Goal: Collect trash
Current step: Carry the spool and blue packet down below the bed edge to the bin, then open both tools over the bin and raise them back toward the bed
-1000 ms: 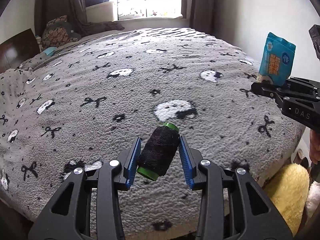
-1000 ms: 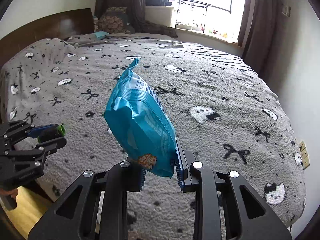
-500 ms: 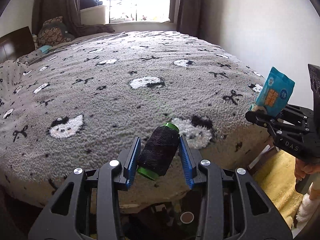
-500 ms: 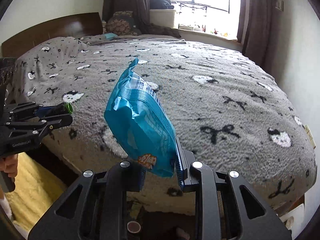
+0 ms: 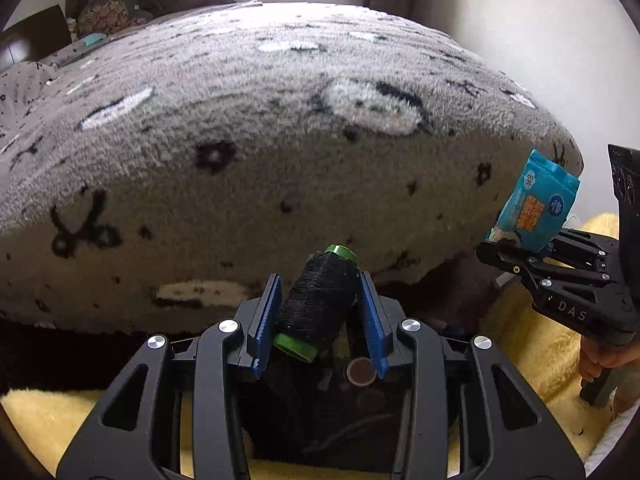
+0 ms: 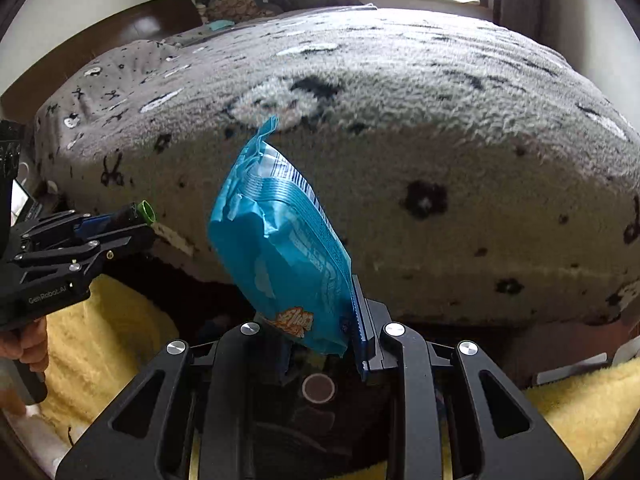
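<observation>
I had both hands full. My left gripper [image 5: 320, 308] was clamped across the middle of a spool of black thread [image 5: 319, 299], its blue pads pressed into the wound thread and the green ends poking out front and back. I judged the spool light and firm, with the thread giving a good bite, so a grip across the windings suited it better than one on the smooth plastic rims. My right gripper [image 6: 320, 340] pinched the bottom edge of a blue snack packet [image 6: 280, 240], which stood up and leaned left above the jaws. That one I reckoned almost weightless, crinkly and slick, apt to slide or fold; the flat sealed edge looked the safest hold, and the puffy middle a poor one. Both items hung in the air just off the foot of the bed [image 5: 280, 140], over a dark opening [image 6: 320, 420] below the grippers with a yellow fluffy rug [image 5: 520, 344] around it. Whether that opening was a bin I could not tell.
</observation>
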Action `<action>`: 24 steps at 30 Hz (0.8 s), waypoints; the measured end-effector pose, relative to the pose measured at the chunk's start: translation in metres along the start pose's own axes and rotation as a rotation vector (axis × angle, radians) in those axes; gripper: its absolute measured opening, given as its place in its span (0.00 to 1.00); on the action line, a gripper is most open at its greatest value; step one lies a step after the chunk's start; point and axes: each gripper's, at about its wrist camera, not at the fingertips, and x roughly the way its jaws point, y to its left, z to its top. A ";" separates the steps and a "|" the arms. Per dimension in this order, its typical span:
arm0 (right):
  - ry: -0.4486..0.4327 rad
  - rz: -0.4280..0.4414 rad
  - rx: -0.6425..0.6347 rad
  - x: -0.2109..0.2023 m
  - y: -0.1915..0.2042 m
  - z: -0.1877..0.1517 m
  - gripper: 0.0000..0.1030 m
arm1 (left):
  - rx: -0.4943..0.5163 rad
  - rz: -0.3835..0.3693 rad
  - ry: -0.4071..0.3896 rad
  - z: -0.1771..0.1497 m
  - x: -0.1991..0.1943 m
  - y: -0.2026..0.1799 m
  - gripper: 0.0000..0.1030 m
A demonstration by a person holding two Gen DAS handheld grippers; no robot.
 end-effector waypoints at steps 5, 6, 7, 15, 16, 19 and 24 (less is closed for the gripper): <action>0.070 0.018 0.013 0.020 0.000 -0.011 0.25 | -0.028 -0.029 0.118 -0.032 0.033 -0.002 0.36; 0.084 0.022 0.018 0.025 0.000 -0.012 0.25 | -0.032 -0.034 0.137 -0.036 0.039 -0.002 0.36; 0.096 0.025 0.020 0.029 0.000 -0.013 0.25 | -0.037 -0.045 0.158 -0.040 0.046 -0.003 0.36; 0.208 0.055 0.061 0.064 -0.003 -0.021 0.25 | -0.050 -0.084 0.255 -0.054 0.081 -0.002 0.36; 0.220 0.058 0.064 0.069 -0.002 -0.022 0.25 | -0.055 -0.091 0.271 -0.056 0.086 -0.001 0.36; 0.255 0.060 0.063 0.080 -0.001 -0.026 0.25 | -0.061 -0.107 0.307 -0.058 0.099 -0.001 0.36; 0.297 0.070 0.054 0.094 0.001 -0.030 0.25 | -0.068 -0.133 0.343 -0.062 0.113 0.000 0.36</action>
